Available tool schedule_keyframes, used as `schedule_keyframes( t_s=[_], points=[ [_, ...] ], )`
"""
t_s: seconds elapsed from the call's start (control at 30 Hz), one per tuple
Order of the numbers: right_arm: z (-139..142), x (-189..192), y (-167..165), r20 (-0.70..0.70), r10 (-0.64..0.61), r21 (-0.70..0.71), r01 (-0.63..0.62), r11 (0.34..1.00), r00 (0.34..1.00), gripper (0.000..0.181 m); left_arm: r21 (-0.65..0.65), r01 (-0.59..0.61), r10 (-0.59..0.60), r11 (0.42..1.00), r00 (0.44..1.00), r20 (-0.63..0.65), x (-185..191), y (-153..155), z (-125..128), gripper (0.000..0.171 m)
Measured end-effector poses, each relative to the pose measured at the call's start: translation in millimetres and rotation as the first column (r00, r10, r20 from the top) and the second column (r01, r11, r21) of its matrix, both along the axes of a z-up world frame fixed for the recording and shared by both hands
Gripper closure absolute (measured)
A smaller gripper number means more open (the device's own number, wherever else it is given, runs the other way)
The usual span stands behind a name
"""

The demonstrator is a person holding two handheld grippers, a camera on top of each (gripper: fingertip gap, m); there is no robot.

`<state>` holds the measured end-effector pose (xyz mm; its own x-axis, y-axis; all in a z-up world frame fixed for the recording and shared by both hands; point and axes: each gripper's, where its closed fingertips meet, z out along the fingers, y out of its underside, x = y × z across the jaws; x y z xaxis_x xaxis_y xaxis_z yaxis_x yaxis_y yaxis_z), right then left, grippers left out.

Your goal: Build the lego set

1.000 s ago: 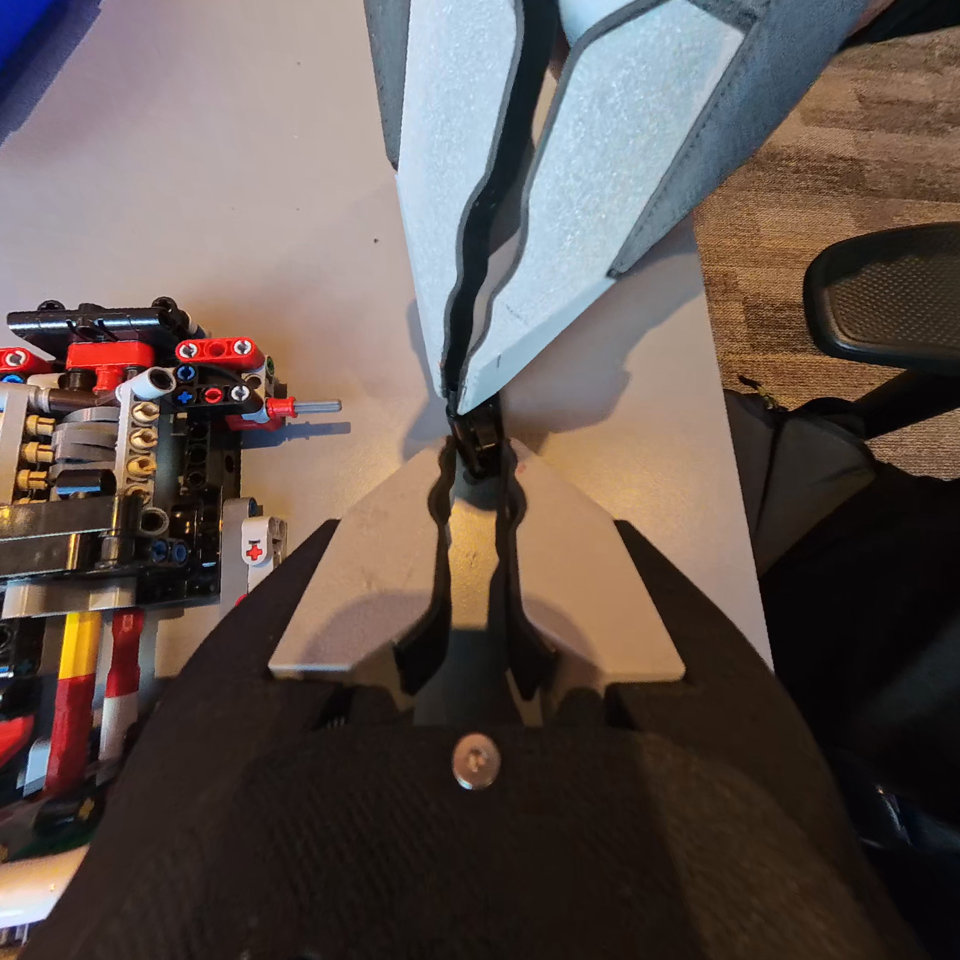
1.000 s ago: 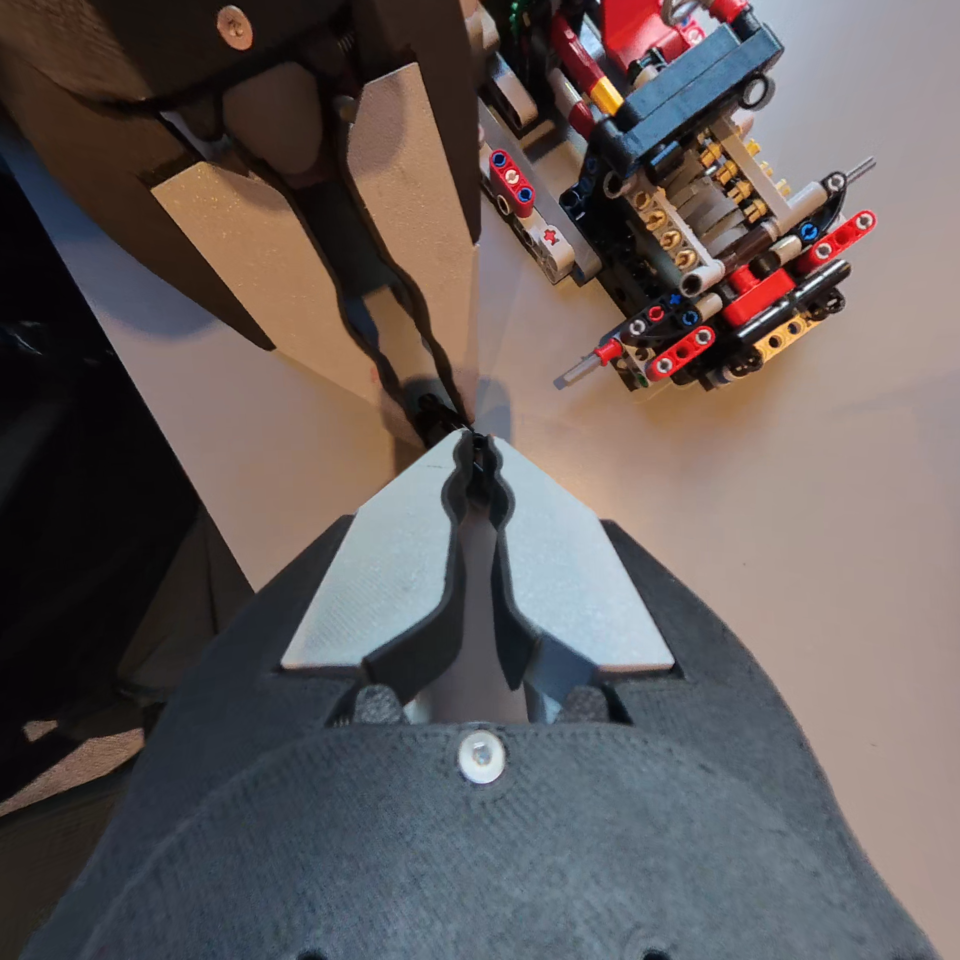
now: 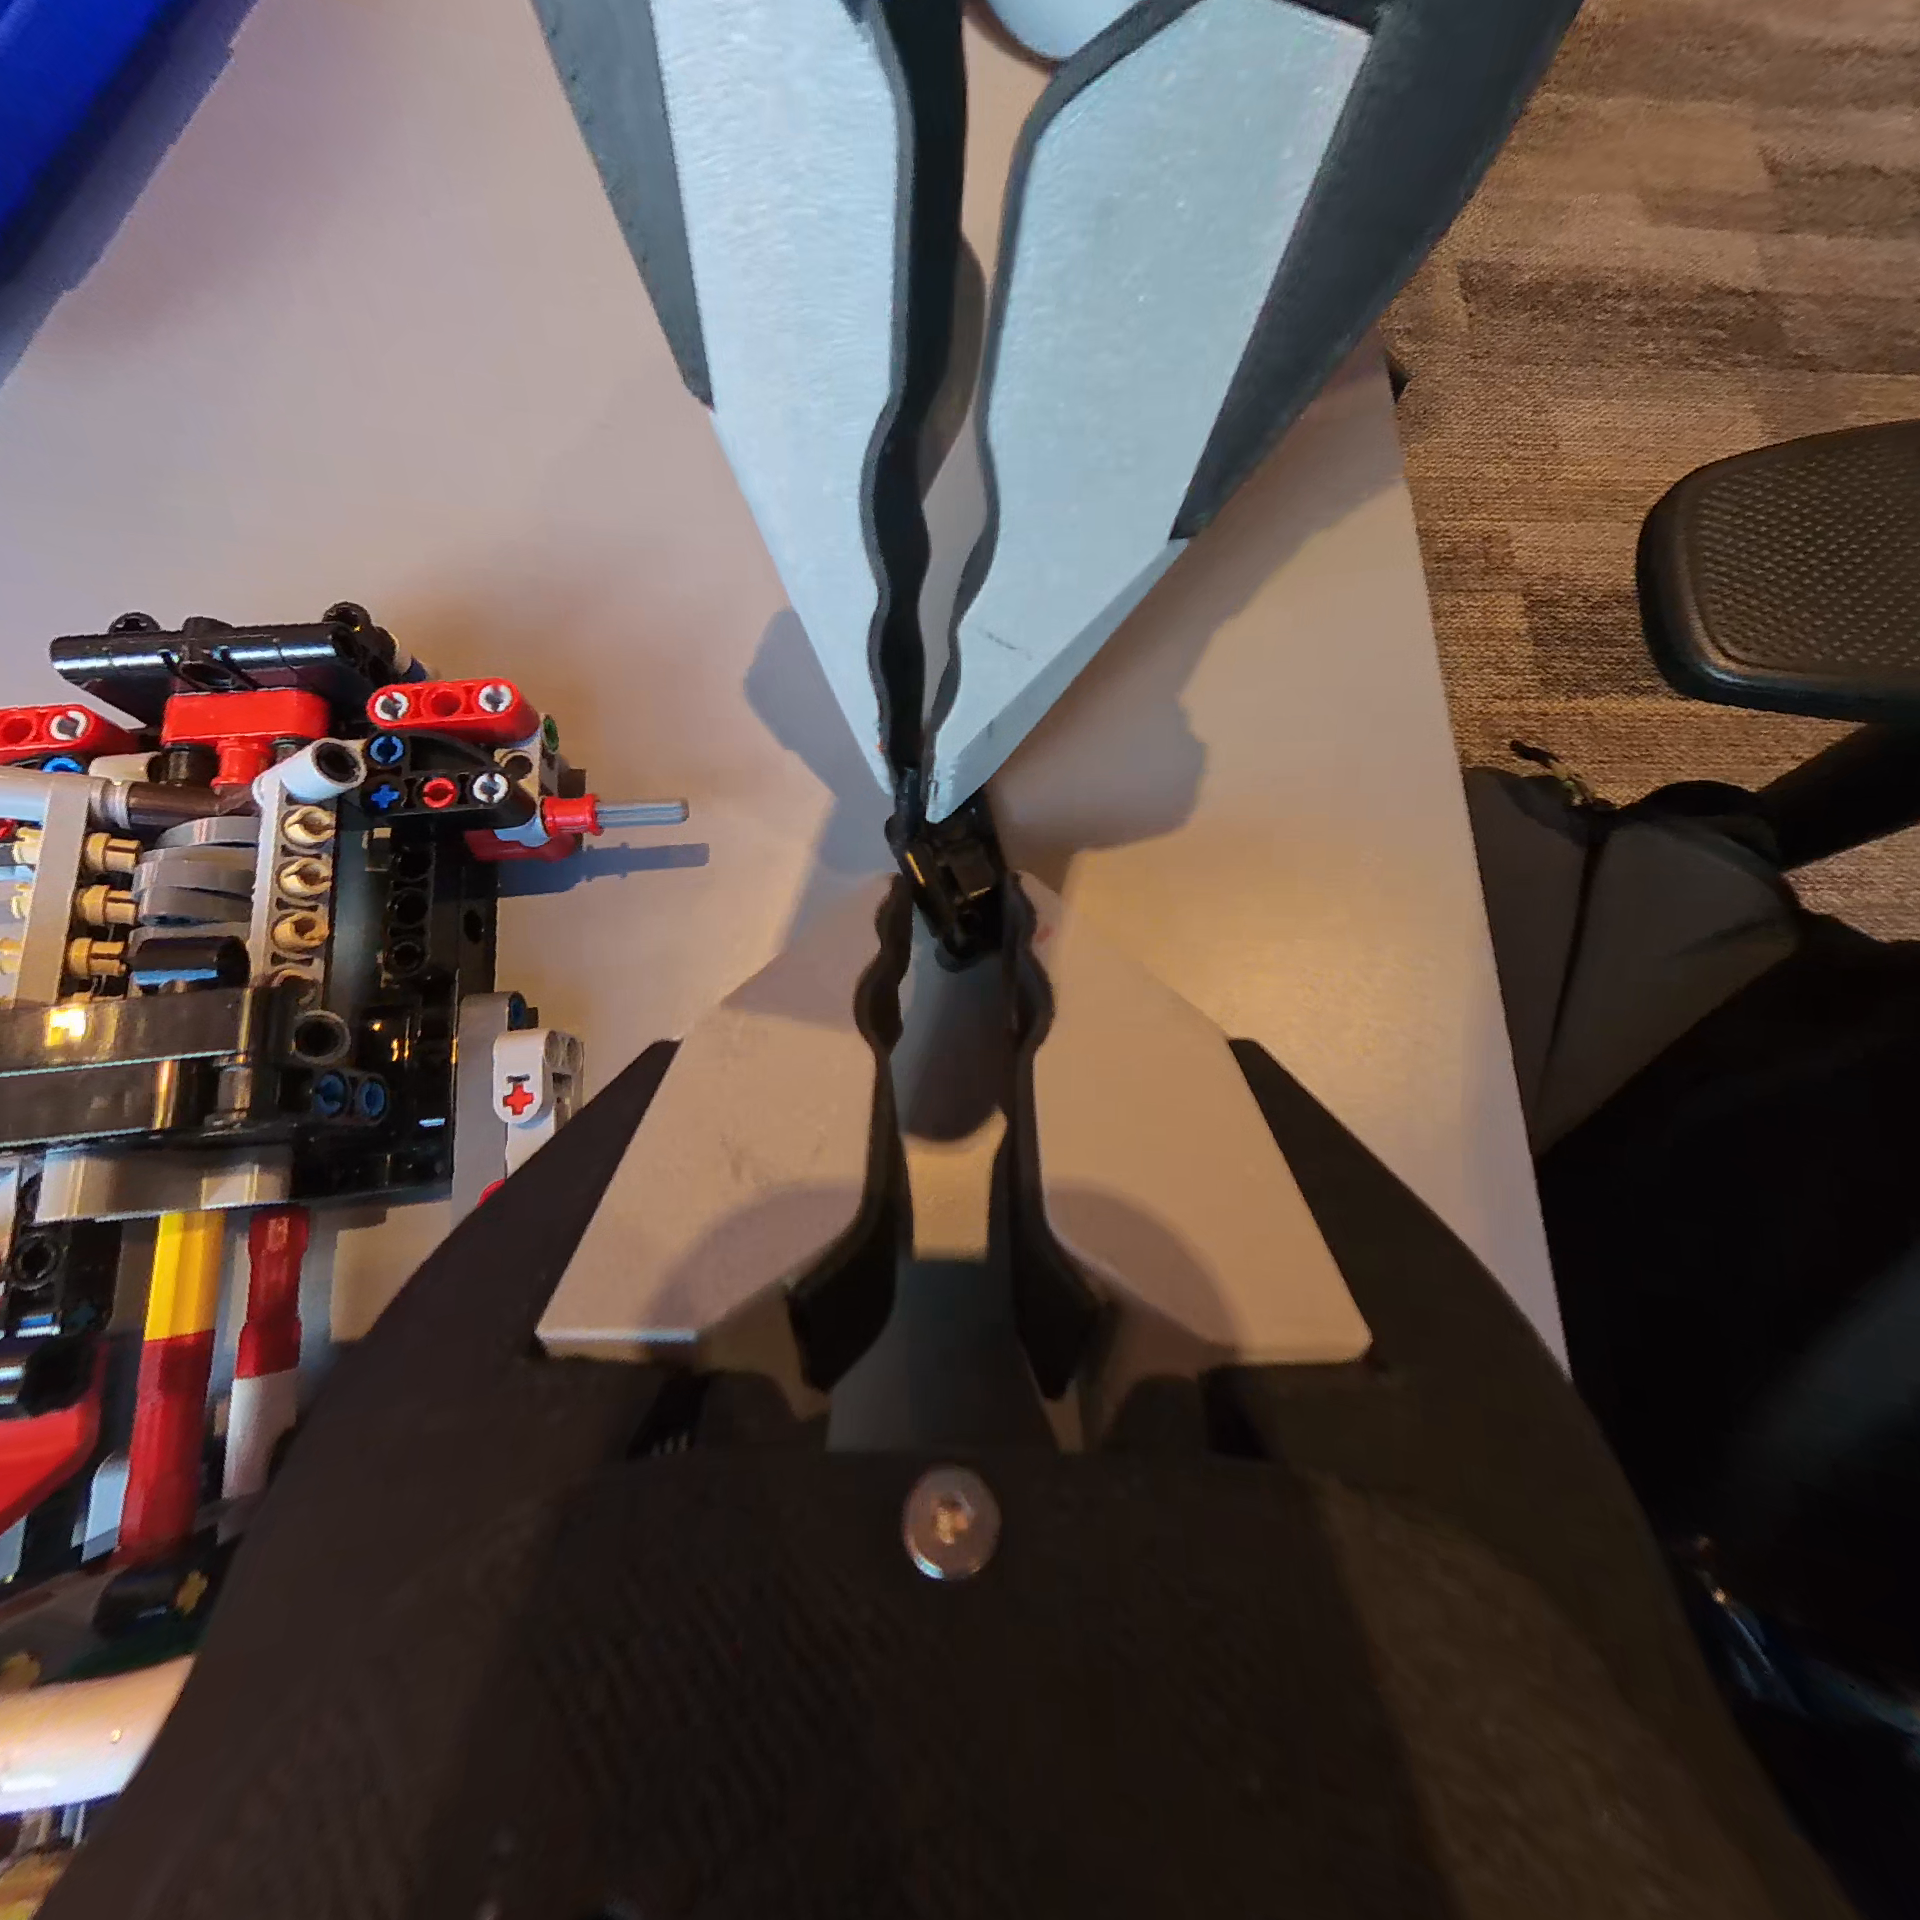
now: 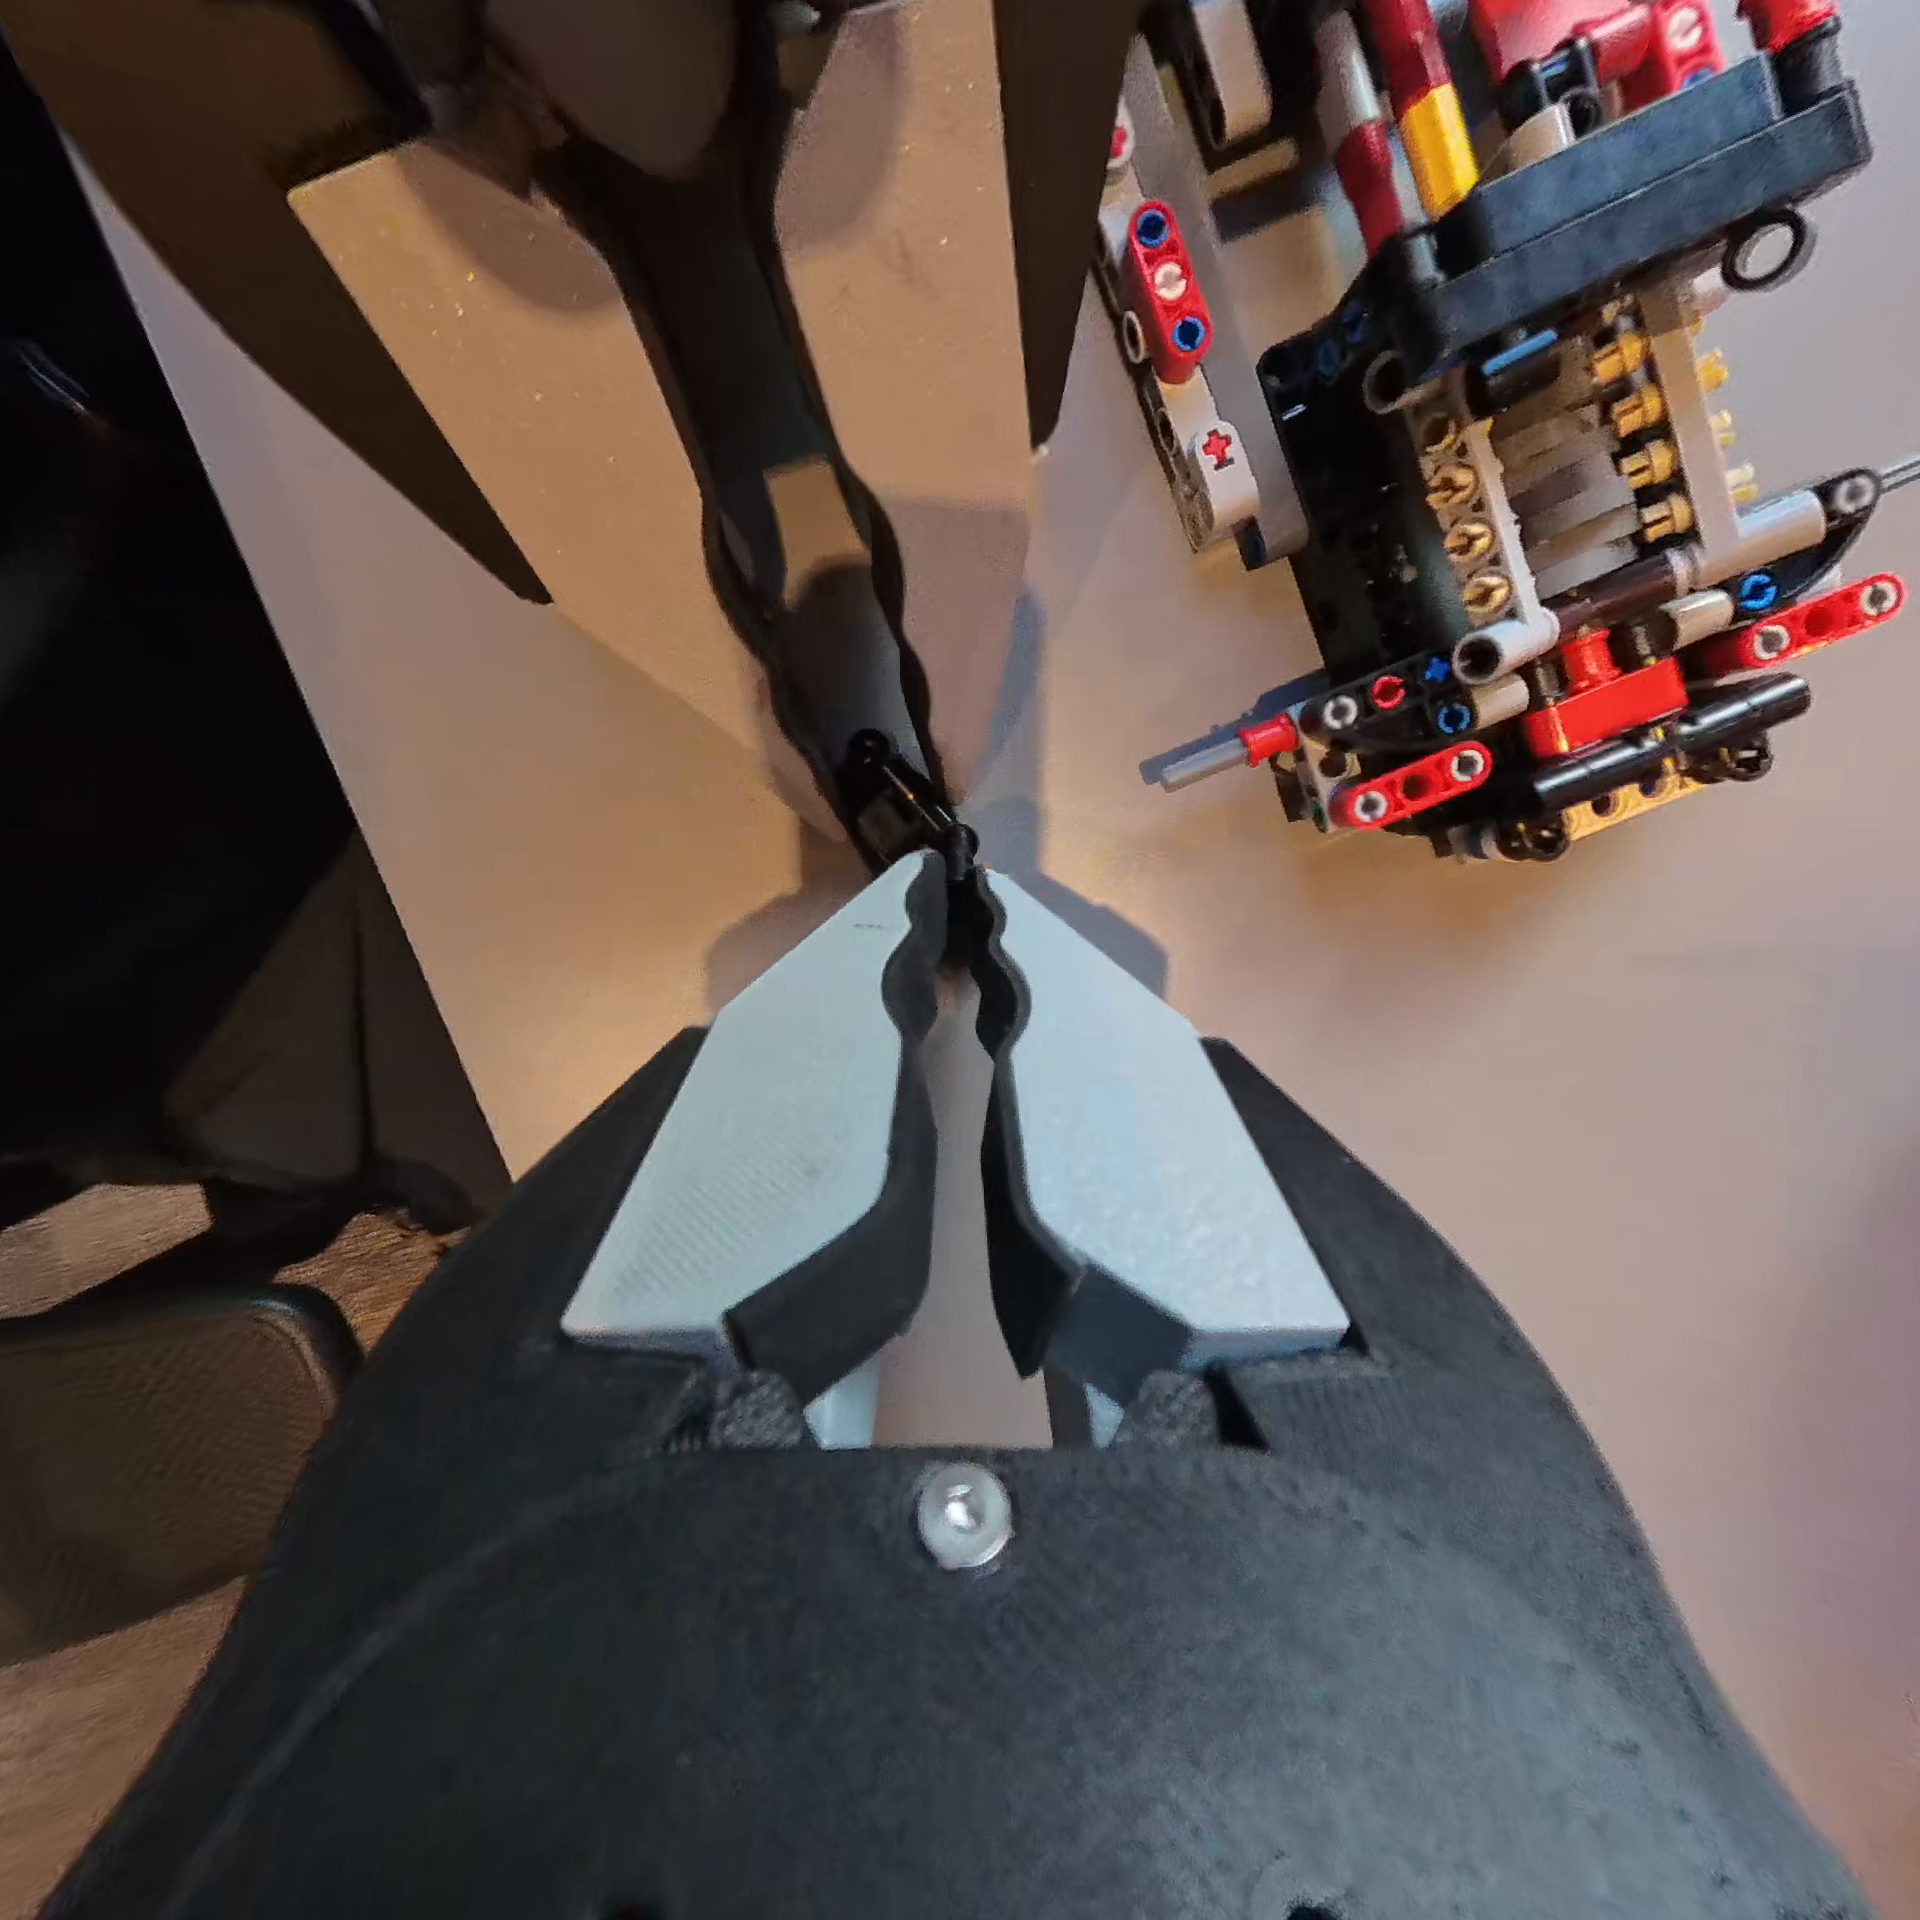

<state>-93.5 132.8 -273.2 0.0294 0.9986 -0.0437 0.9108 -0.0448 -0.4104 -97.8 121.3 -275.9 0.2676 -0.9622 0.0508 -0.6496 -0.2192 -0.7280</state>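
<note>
A: Lego piece (image 3: 951,883), small and black, sits pinched between both my grippers, tip to tip, above the table (image 3: 364,416) near its edge.

B: Who has it?

A: Left gripper (image 3: 956,914) has its fingertips nearly closed around one end. Right gripper (image 4: 961,883) is squeezed almost fully together on the other end, a thin black stub (image 4: 961,847).

B: One piece or two?

A: Can't tell. It's all black and too small.

B: Main build?

A: Lego model (image 3: 260,935) rests on the table, off to my left, well apart from the piece. Grey axle (image 3: 644,812) with a red bush sticks out towards the grippers.

B: Surroundings?

A: Office chair (image 3: 1787,582) on carpet past the table edge.
</note>
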Motion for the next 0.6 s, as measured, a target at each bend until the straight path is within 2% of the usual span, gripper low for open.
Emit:
schedule_keyframes(
  t_s=[0.17,0.33,0.43,0.6],
  points=[
    [1,-1,-1,0.057,-0.153,-0.235,0.162,0.958,0.987,0.18,-0.002,-0.002,0.002,1.0,1.0,0.0,0,0,0,0.157],
    [3,-6,1,0.128,-0.261,-0.34,0.29,0.895,0.957,0.18,0.002,-0.003,0.003,1.0,1.0,0.0,0,0,0,0.157],
    [3,-9,3,0.126,-0.284,-0.309,0.31,0.899,0.95,0.18,0.003,-0.007,0.007,1.0,1.0,0.0,0,1,0,0.157],
    [0,-12,6,0.116,-0.225,-0.177,0.243,0.954,0.967,0.18,0.005,-0.001,0.001,1.0,1.0,0.001,1,0,0,0.157]
  ],
)
